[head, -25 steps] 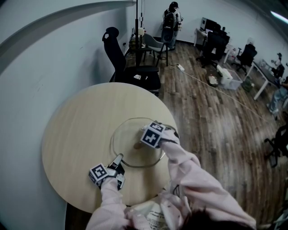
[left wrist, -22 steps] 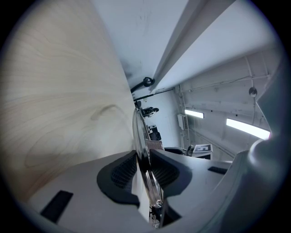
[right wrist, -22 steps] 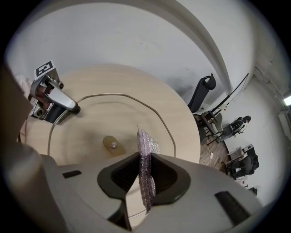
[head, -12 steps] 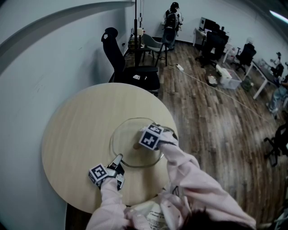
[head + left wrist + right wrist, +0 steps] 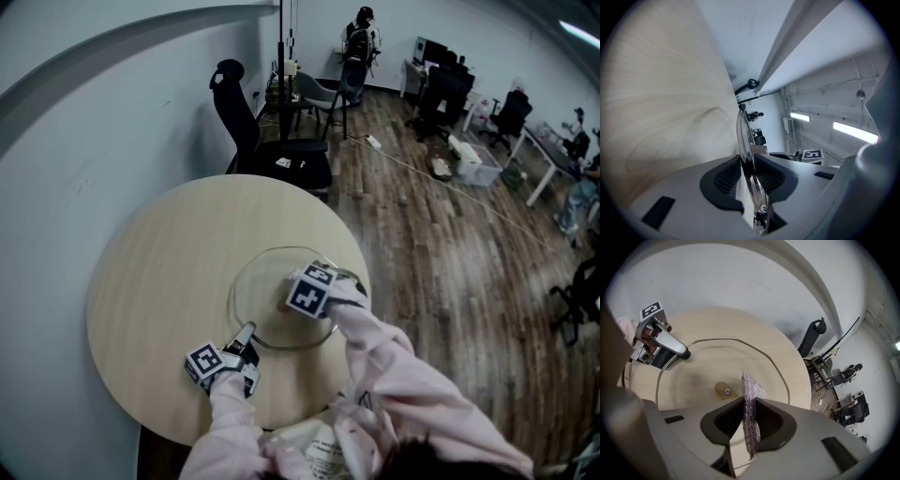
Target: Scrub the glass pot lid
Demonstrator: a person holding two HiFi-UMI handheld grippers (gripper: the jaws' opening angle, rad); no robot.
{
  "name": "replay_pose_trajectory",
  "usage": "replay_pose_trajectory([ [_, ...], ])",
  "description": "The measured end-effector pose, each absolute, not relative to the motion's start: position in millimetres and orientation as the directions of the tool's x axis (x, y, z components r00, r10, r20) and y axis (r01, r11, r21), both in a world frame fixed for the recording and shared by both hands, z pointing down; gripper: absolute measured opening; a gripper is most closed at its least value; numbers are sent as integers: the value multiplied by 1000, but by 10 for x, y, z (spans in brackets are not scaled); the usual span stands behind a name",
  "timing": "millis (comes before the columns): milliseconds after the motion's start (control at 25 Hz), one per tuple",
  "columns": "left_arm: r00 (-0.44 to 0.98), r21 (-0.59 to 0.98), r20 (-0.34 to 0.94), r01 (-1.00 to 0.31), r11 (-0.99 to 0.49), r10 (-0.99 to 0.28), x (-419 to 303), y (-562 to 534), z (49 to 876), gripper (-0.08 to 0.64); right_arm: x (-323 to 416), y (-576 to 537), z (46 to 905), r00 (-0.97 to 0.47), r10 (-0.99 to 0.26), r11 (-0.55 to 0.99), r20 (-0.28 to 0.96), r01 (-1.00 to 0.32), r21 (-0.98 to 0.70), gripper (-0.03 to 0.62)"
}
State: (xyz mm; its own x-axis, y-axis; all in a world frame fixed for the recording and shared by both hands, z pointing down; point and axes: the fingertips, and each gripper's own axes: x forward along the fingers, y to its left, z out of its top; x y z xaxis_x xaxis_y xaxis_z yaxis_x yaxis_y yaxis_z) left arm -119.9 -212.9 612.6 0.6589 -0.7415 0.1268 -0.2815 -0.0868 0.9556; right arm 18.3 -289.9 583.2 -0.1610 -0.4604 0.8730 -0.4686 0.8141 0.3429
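Note:
The glass pot lid [image 5: 258, 302] lies flat on the round wooden table [image 5: 159, 272], its small knob [image 5: 724, 390] at the centre. My left gripper [image 5: 246, 332] is shut on the lid's near-left rim; in the left gripper view the rim [image 5: 743, 136] runs edge-on between the pads. My right gripper [image 5: 302, 298] hovers over the lid's right half, shut on a silvery mesh scrub cloth [image 5: 751, 397] that sticks out past the jaws just right of the knob. The left gripper [image 5: 670, 346] also shows at the lid's far rim in the right gripper view.
A black office chair [image 5: 272, 141] stands just beyond the table's far edge. The white wall [image 5: 75, 141] curves round the left side. Wooden floor [image 5: 441, 244] with desks, chairs and a standing person lies to the right and back.
My right gripper has slid a little left and toward me over the lid with the cloth. The left gripper and the lid have stayed put.

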Motion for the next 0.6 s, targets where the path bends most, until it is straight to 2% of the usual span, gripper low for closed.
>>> replay_pose_trajectory([
  [600,661,957,123,-278,-89,-740,-1206,-2128,6121,87,62,-2779,5854,-184,-443,830,877,-453,324,86],
])
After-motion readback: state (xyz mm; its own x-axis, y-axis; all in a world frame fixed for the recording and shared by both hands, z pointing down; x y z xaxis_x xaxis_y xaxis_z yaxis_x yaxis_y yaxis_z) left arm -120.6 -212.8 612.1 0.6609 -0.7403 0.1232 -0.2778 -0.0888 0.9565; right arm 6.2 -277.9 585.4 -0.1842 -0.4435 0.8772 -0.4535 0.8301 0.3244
